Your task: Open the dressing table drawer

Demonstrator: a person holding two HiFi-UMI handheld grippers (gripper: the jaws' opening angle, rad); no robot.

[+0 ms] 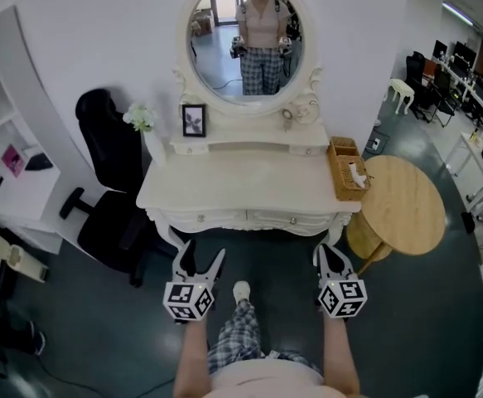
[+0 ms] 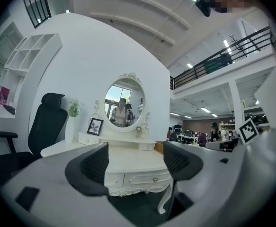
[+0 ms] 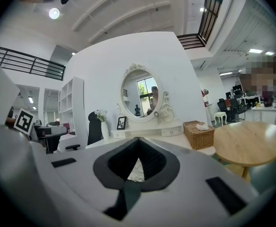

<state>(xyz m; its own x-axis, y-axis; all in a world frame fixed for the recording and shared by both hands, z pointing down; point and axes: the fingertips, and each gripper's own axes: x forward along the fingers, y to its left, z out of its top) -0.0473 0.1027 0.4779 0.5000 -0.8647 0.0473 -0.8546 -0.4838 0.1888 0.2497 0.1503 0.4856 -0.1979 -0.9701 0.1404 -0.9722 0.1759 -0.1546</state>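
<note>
Left tool [image 1: 204, 252] spread empty, right tool [image 1: 329, 251] clenched empty, drawer [image 1: 290, 219] shut, front facing both, long axis left-right

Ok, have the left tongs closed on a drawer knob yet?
No, the left tongs stand open and empty, and the drawer knob shows untouched well beyond their tips.

No words, numbers or brand names can be read anywhere here. The only printed marks are black-and-white square patterns on the cube [image 1: 188, 299] of the left gripper [image 1: 202, 259] and its twin on the right gripper [image 1: 330, 254]. They spell nothing. Any print on the framed picture [image 1: 194, 120] is too small to tell.
</note>
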